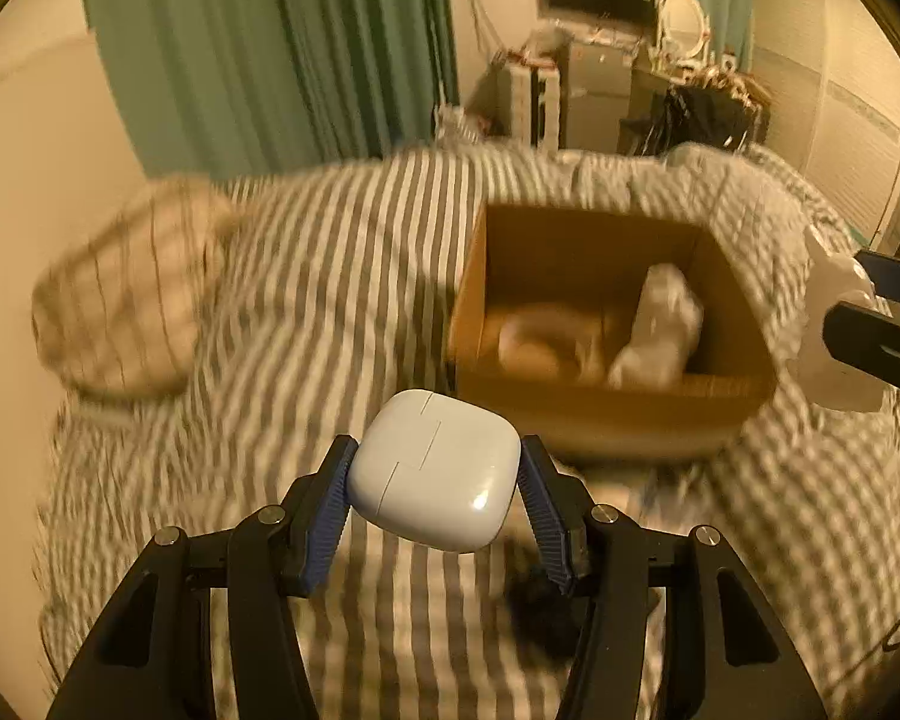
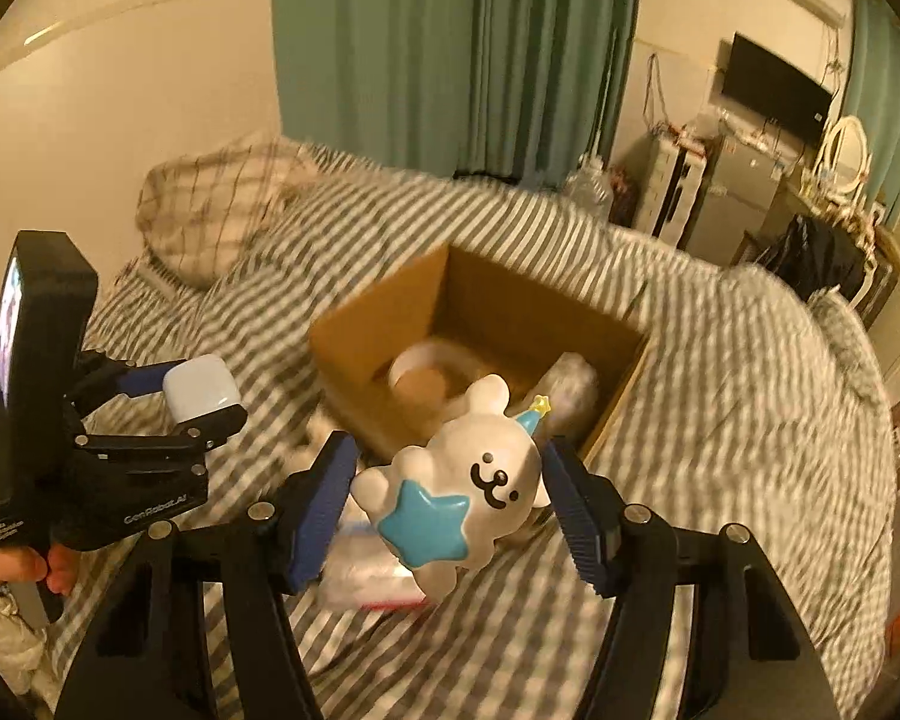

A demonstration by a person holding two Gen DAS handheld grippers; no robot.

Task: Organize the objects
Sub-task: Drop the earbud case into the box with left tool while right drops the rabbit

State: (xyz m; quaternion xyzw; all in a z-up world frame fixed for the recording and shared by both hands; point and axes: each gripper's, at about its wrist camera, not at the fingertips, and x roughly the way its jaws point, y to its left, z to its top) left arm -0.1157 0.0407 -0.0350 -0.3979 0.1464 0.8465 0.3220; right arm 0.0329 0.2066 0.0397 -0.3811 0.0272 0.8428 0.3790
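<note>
While the white case (image 1: 435,471) is held by the left gripper (image 1: 435,480) and the bear toy (image 2: 450,495) by the right gripper (image 2: 450,498), the box (image 2: 354,336) is seen just ahead.

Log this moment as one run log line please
left gripper: holds white case | right gripper: holds bear toy | cardboard box: open on bed

Warm, dim yellowish light fills a bedroom. A bed (image 2: 720,372) with a grey-and-white striped duvet (image 1: 330,276) spreads across the middle, a checked pillow (image 2: 210,204) at 10 o'clock against a pale wall (image 2: 120,90). Green curtains (image 2: 450,54) hang at 12 o'clock. At 2 o'clock stand a wall-mounted television (image 2: 774,93), an oval white mirror (image 2: 843,150) and cluttered cabinets (image 2: 726,204).
</note>
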